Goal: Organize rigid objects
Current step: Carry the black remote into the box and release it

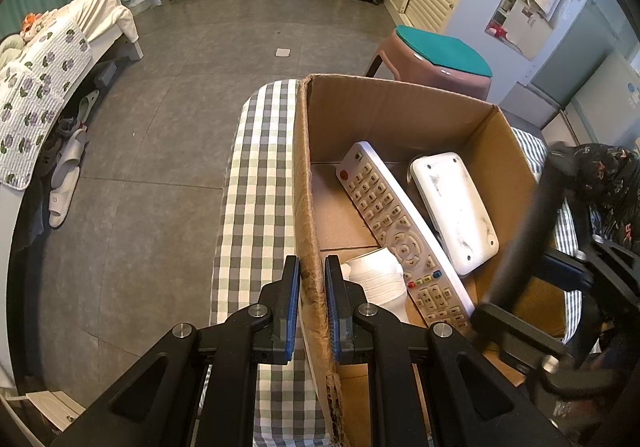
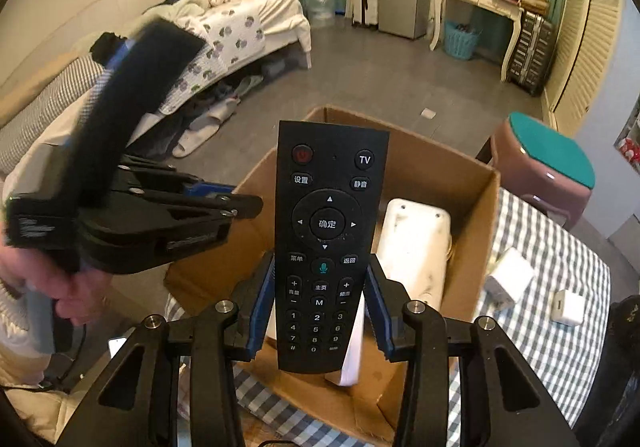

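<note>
while my right tongs [image 2: 320,311] clamp the black remote [image 2: 326,243] upright, top end away, over the cardboard box [image 2: 436,167], my left tongs [image 1: 312,303] pinch its wall; white remote [image 1: 400,231] inside.

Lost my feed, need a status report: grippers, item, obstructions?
Left gripper clamped on cardboard box wall. Right gripper holding black remote over box. Nothing blocking.
</note>
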Motion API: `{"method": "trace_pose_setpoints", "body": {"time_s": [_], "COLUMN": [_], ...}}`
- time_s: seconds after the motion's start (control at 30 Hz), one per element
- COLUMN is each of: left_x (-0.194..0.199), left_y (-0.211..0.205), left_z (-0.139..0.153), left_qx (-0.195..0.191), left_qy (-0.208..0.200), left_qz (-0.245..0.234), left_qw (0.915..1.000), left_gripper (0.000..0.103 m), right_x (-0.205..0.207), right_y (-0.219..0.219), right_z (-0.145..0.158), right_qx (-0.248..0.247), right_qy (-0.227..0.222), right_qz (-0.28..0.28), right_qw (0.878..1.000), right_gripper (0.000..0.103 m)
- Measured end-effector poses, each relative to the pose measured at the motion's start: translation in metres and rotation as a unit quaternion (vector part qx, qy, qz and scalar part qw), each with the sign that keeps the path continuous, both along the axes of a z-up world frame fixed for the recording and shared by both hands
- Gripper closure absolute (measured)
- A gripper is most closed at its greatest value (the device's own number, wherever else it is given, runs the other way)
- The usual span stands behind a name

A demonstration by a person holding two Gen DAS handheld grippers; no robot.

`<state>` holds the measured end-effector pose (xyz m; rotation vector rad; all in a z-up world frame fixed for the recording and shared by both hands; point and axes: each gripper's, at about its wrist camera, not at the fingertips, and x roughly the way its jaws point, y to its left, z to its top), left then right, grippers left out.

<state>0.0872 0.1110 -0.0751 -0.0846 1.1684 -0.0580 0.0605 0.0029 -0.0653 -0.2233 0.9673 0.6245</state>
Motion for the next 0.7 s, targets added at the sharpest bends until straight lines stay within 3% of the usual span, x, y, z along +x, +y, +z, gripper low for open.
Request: {"method": "trace_pose_setpoints", "body": {"time_s": [0.37,0.7], "left_x": [0.0,0.001], "left_y": [0.002,-0.002], "left_z": [-0.001,-0.002], "left_qx": [-0.005,-0.003], "left_qy": [0.001,0.002], "left_qz": [-0.002,-0.003], "left_qw": [1.0,1.0], "left_gripper": [0.091,0.091], "right_x": [0.04,0.05], "right_y": [0.022,0.01], "right_z": [-0.028,-0.029], "right_qx": [-0.019,-0.011], "right_qy": [0.031,0.031], "right_qz": [0.003,-0.03], "right_qw": [0.999,0.999], "right_gripper": [0.061,0.059]}}
